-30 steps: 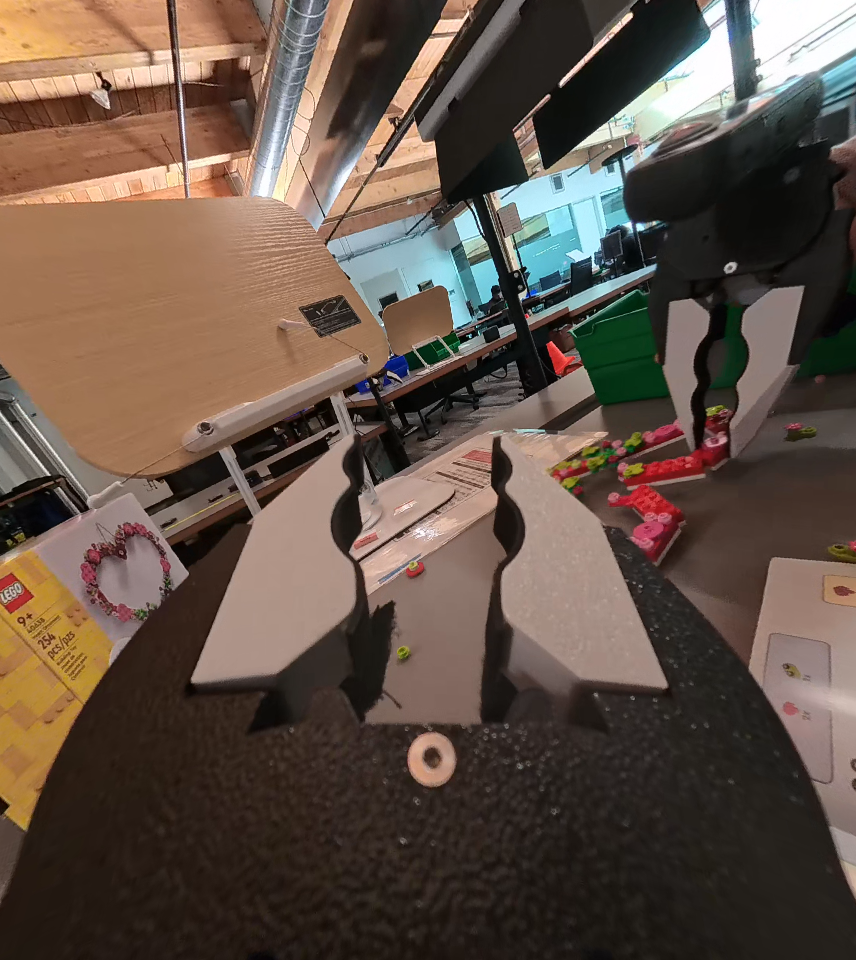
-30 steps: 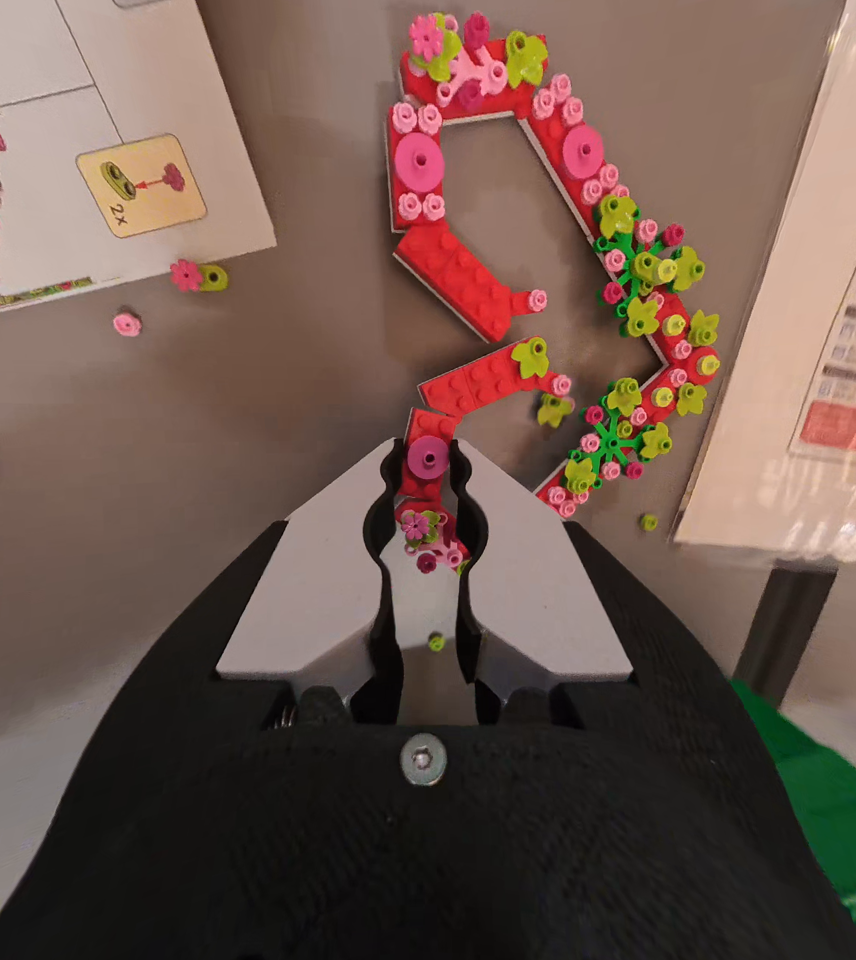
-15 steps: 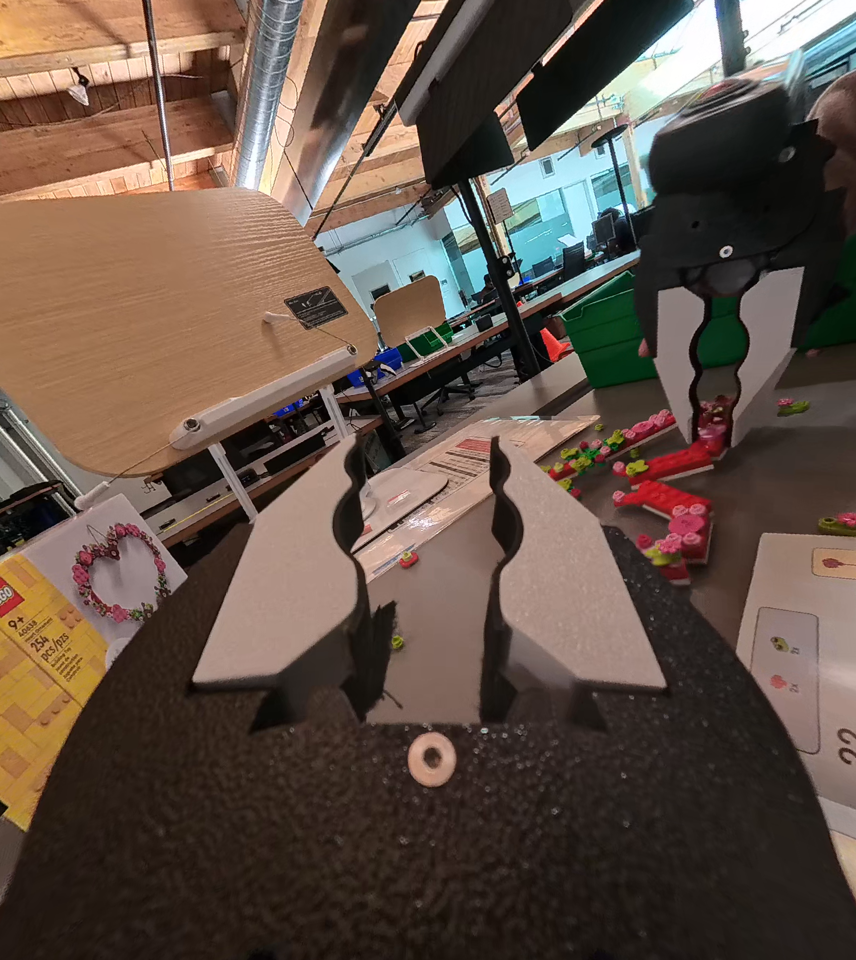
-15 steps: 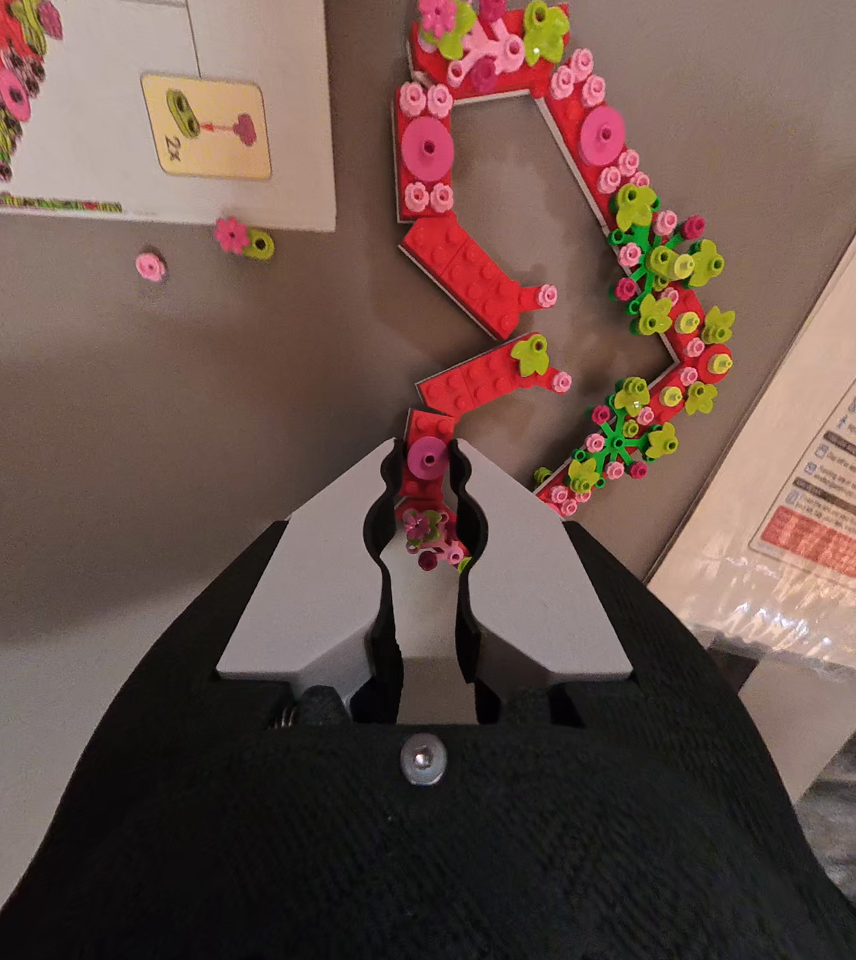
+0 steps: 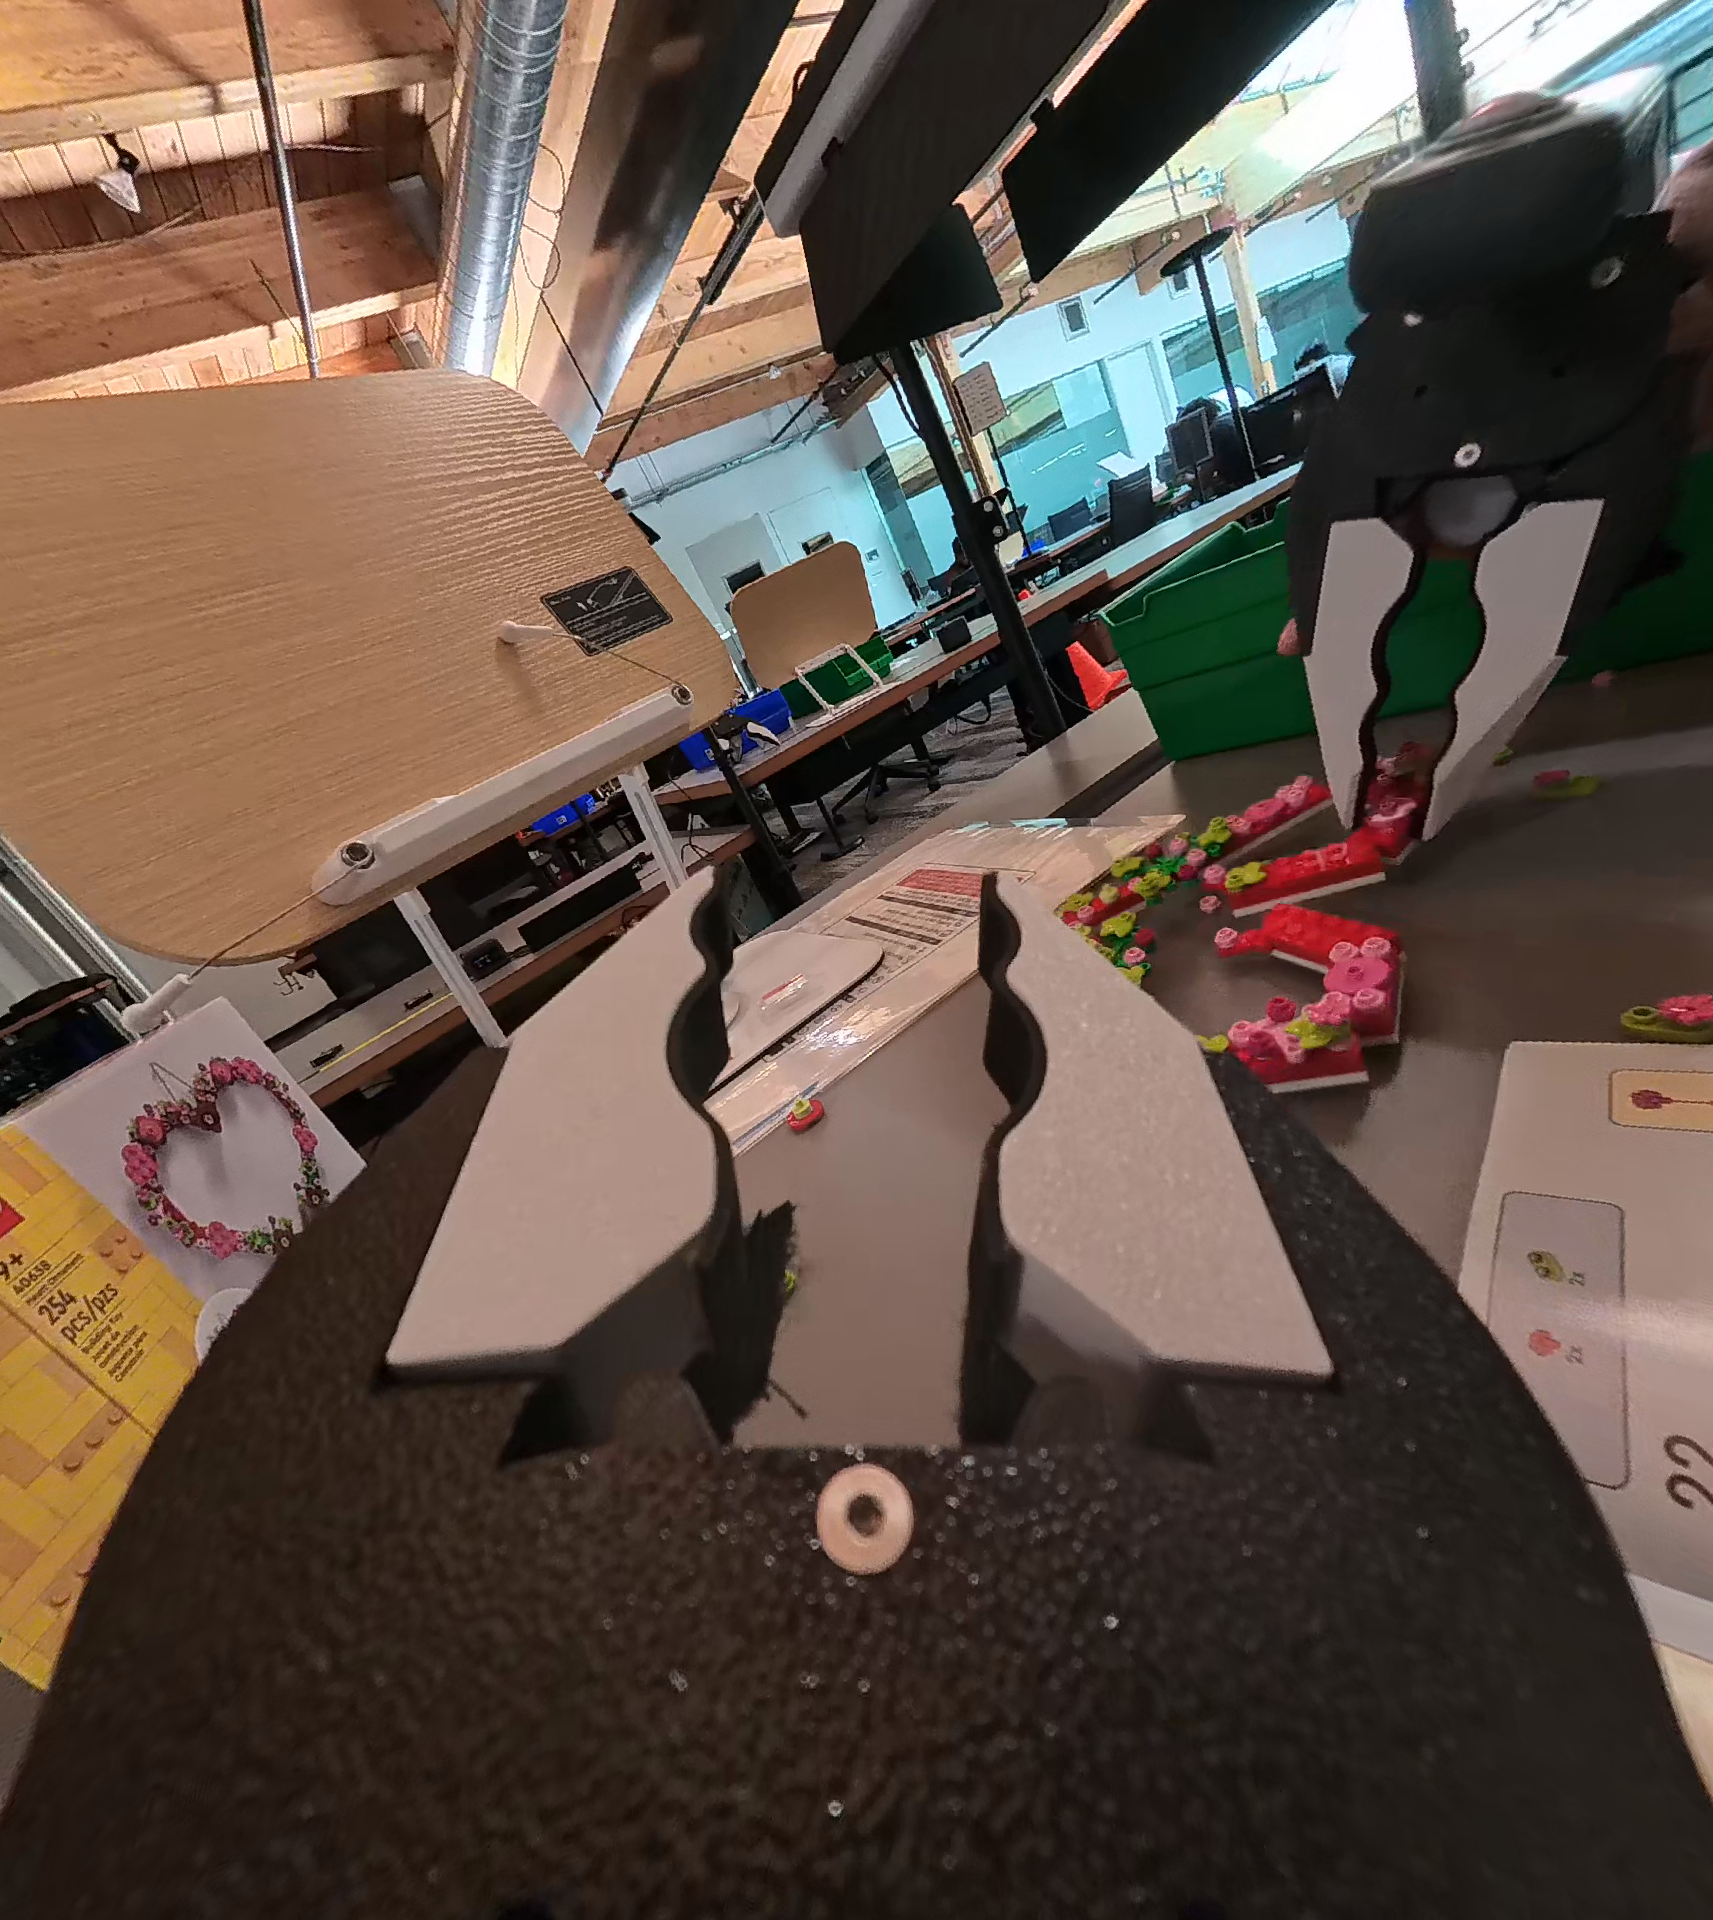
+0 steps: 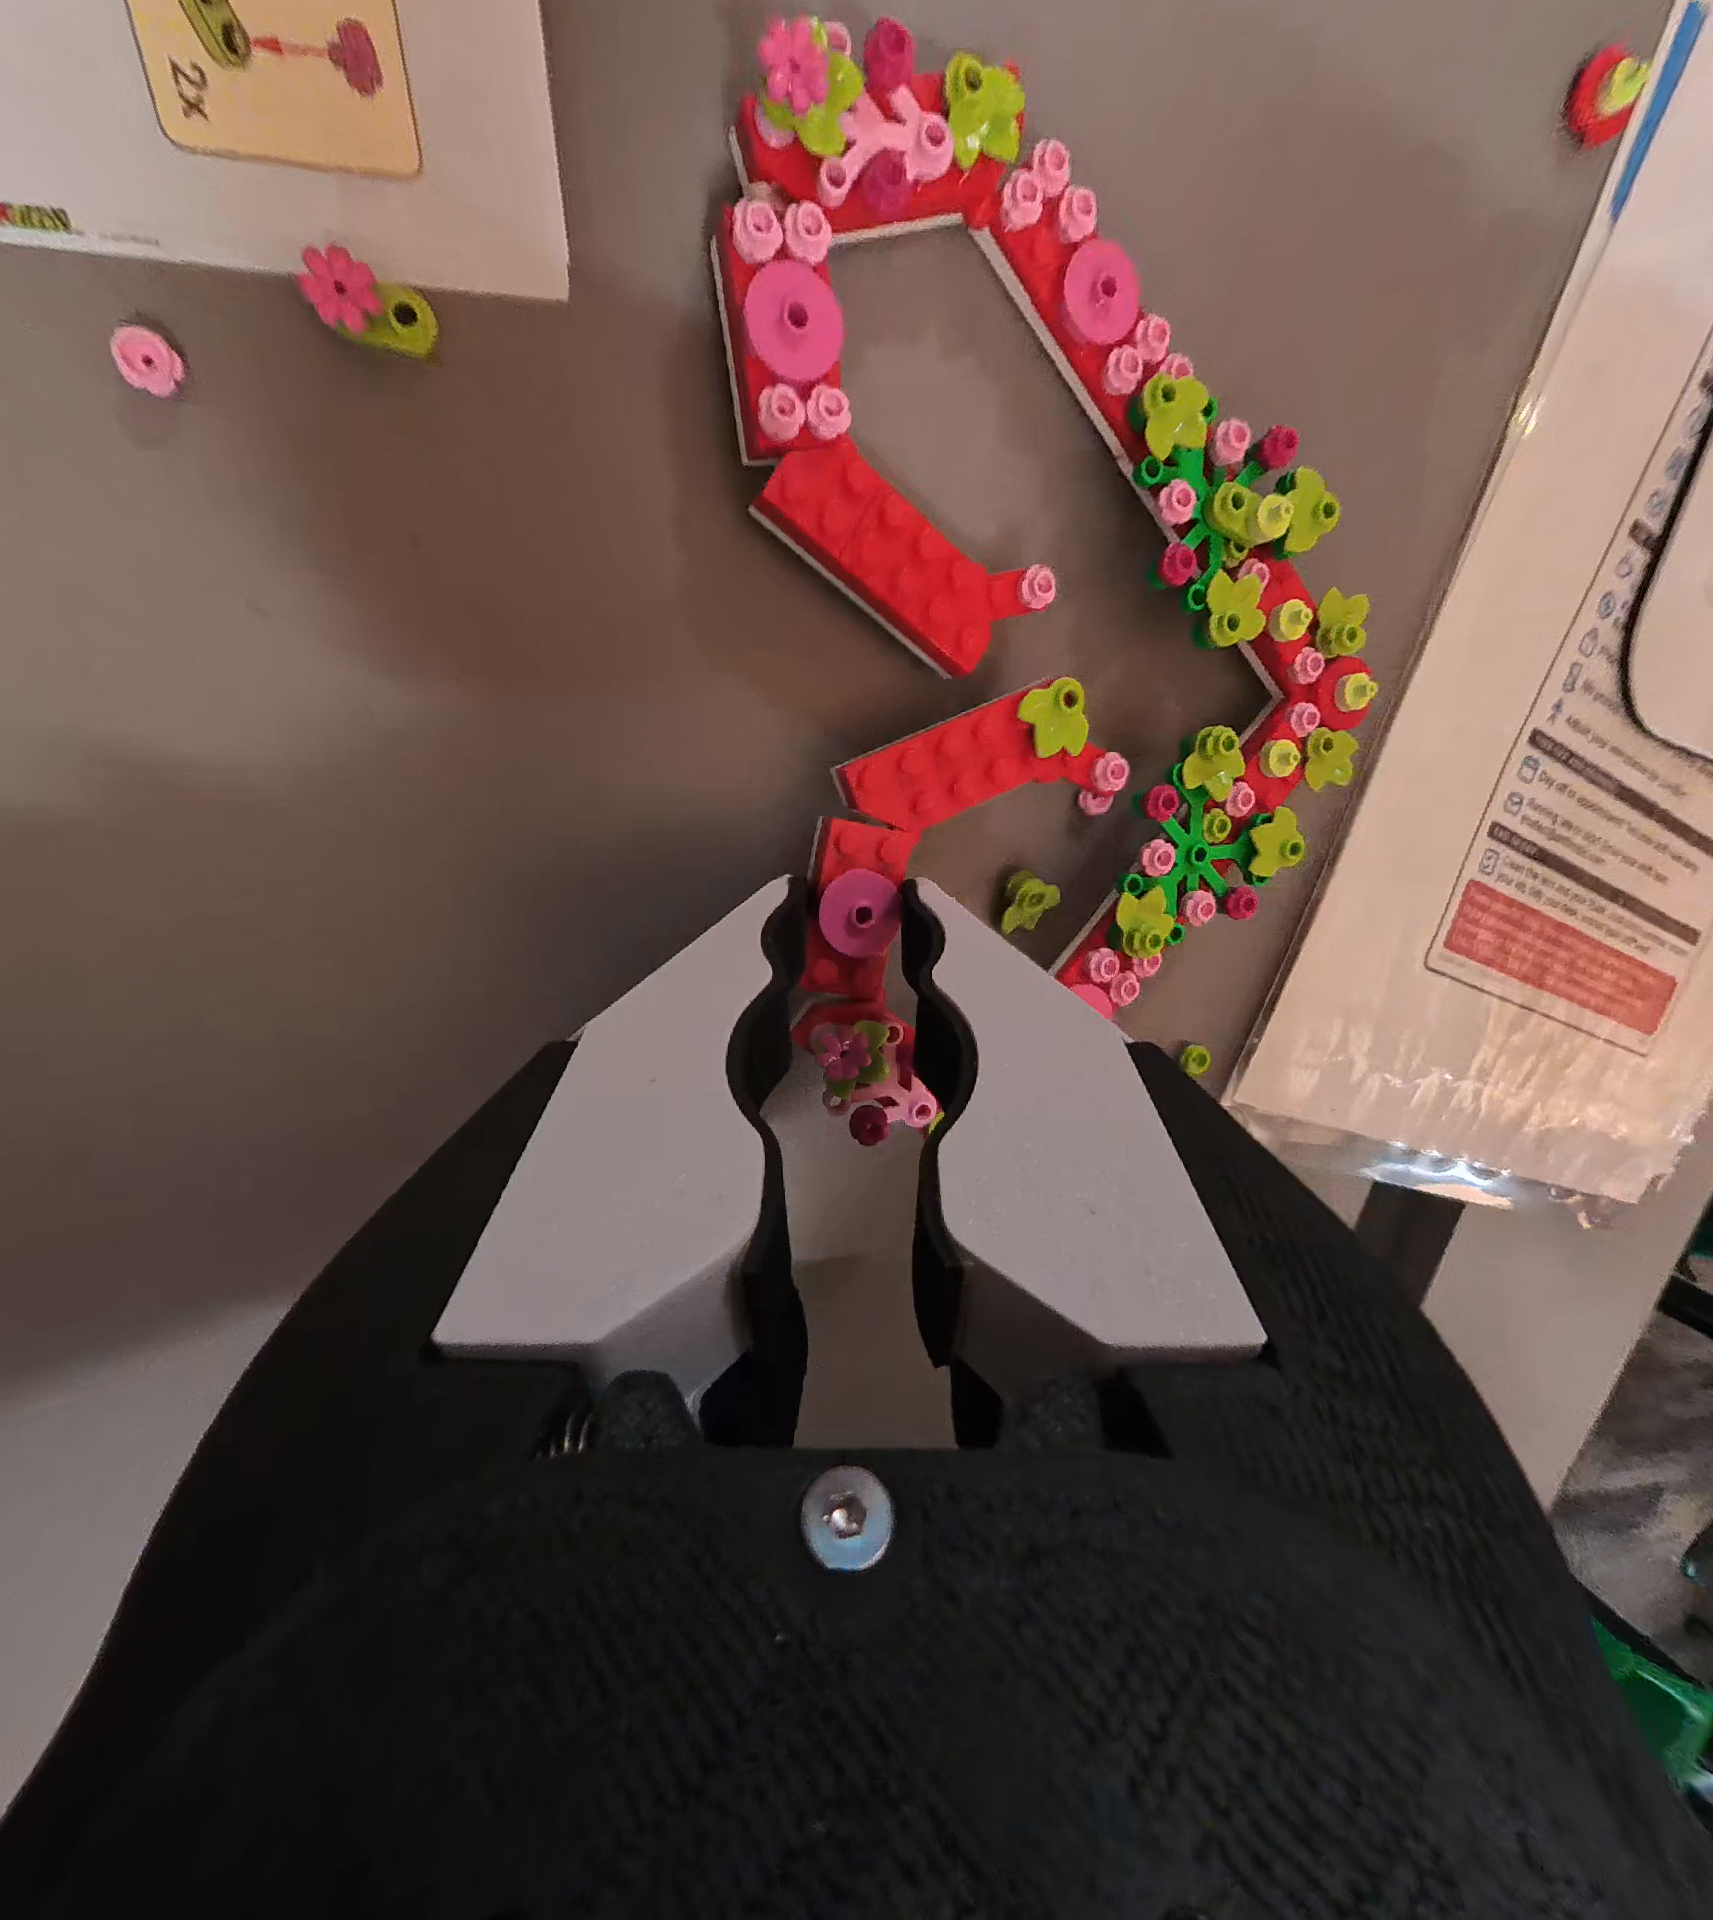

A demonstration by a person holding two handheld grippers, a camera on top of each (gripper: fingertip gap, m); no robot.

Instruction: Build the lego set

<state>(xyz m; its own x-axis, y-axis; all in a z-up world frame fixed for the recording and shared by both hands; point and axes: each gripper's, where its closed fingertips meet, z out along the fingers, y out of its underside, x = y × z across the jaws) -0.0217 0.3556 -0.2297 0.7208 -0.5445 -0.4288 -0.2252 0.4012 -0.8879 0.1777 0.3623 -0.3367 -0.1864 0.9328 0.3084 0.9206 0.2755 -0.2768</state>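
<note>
A heart-shaped red lego frame [image 6: 935,582] with pink and lime flowers lies on the grey table [image 6: 312,831]. My right gripper [image 6: 850,904] is shut on the frame's near arm, at the magenta round disc [image 6: 857,914]. The left wrist view shows that gripper [image 5: 1397,821] farther off, pinching the frame [image 5: 1309,862] from above. My left gripper [image 5: 847,914] is open and empty, low over the table, short of the frame. The instruction booklet [image 5: 1662,1247] lies to its right and also shows in the right wrist view [image 6: 208,135].
Loose pieces lie about: a pink flower on a lime leaf [image 6: 364,301], a pink round [image 6: 145,358], a lime leaf [image 6: 1028,899]. A plastic-covered sheet [image 6: 1558,831] borders the frame. The lego box [image 5: 31,1309], a wooden board on a stand [image 5: 260,644] and green bins [image 5: 1216,644] stand around. Left tips to right tips: about 25 centimeters.
My right gripper has stayed shut on the frame and has turned a little, so the frame has shifted slightly on the table. My left gripper has stayed open and drifted slightly.
</note>
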